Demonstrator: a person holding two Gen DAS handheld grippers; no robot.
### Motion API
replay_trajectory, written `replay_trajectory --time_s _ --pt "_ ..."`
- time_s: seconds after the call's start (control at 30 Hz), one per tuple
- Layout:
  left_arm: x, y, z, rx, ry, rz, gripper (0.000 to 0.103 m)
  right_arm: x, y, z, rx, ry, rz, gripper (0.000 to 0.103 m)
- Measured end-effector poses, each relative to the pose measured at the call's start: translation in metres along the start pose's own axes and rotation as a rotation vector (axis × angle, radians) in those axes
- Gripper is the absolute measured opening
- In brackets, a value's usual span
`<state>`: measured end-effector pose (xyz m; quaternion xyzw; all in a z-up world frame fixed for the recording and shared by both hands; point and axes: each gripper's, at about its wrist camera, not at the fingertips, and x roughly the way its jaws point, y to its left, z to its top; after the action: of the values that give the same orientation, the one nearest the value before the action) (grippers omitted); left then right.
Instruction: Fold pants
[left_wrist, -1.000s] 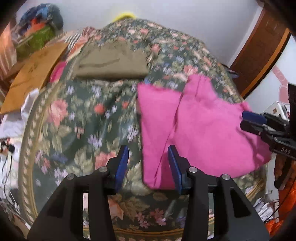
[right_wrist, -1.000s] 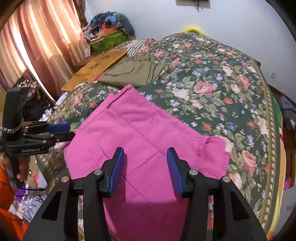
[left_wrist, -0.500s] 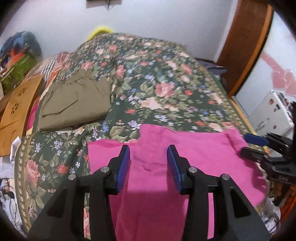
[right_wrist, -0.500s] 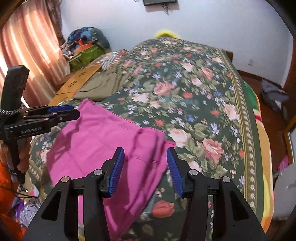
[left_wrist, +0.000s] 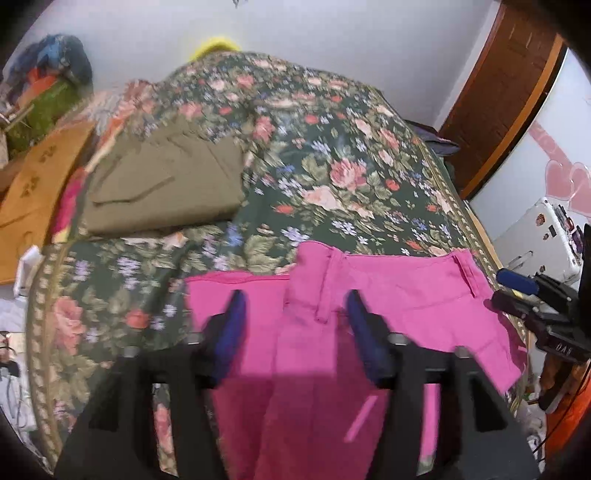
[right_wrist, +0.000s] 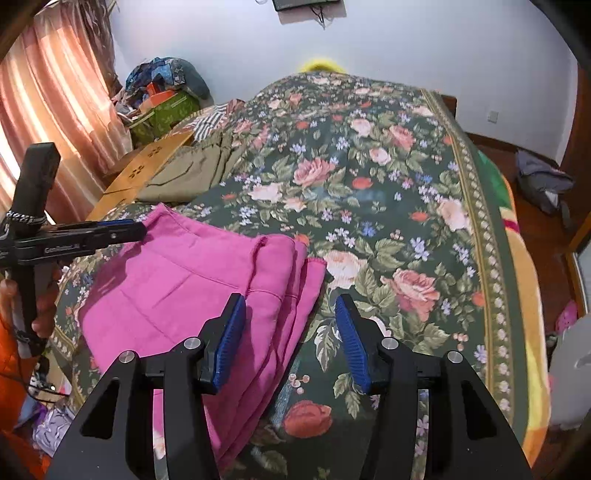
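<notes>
Pink pants (left_wrist: 373, 295) lie on the bed (left_wrist: 332, 177), at its near edge, already doubled over — layered edges show stacked just ahead of the right hand-held gripper (right_wrist: 291, 325), toward its left finger. Waistband with belt loops sits just ahead of the left hand-held gripper (left_wrist: 293, 325). Both are open and empty; the left hangs over the pink cloth, the right over its folded edge and the bedspread beside it. Each shows in the other's view off to the side, also parted.

Step, as a guess: between folds, hands free after laying one fold. Next move likely calls for pinching one end of the stack, both layers together, and carrying it over the other end without dragging the lower layers.

Olive pants (left_wrist: 162, 188), folded, lie well beyond the left one, to its left. Cardboard (right_wrist: 147, 173) further left.

Writing: body of the left one has white lettering — too small to read surely. The right one's label reads mirrored, unclear.
</notes>
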<state>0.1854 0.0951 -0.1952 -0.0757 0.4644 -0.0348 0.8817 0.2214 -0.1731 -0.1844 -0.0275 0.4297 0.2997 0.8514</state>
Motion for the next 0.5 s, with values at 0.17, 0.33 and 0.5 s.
replay_trajectory --time_s 0.17,0.33,0.5 --pt "-0.017 0.014 -0.015 -0.023 -0.002 0.002 0.078 -0.010 0.006 0.000 0.002 -0.006 0.020 0.049" --pt "-0.005 0.024 -0.040 -0.064 0.081 -0.023 0.082 0.001 0.012 -0.010 0.003 0.042 0.021 0.051" --pt "0.005 0.033 -0.057 -0.133 0.100 -0.056 0.089 0.011 0.007 -0.021 0.058 0.067 0.049 0.053"
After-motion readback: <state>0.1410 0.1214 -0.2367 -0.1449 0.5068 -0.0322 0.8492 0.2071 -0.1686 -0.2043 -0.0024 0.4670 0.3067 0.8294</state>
